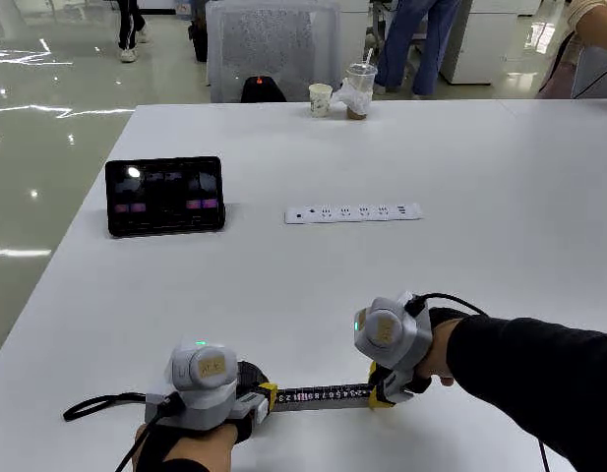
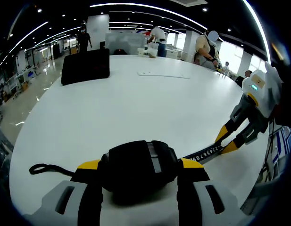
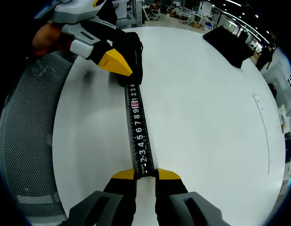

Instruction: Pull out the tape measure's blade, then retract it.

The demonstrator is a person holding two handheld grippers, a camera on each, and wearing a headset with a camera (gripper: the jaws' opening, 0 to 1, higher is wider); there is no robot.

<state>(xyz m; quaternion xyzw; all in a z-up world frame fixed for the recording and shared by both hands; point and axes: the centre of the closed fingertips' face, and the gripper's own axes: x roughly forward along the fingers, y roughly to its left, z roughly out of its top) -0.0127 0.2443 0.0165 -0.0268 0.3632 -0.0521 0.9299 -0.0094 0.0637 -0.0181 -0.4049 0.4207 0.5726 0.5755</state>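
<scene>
At the near edge of the worktop [image 1: 382, 295], the left hand-held gripper [image 1: 262, 397] clamps the chunky black tape measure [image 2: 136, 165]. Its blade [image 3: 138, 132] runs rightward, flat on the top, the tip pinched by the right hand-held gripper [image 3: 145, 174]. Thin, springy and slick, I'd judge; hold the end hook.

Brightly and evenly lit from ceiling strips [image 2: 136, 4]. Streaked with glare across the glossy floor [image 1: 47, 108]; only soft, faint shadows on the white table [image 1: 283, 295]. Heavily bowed at both gripper views' edges. Possibly slightly soft in the far background.
</scene>
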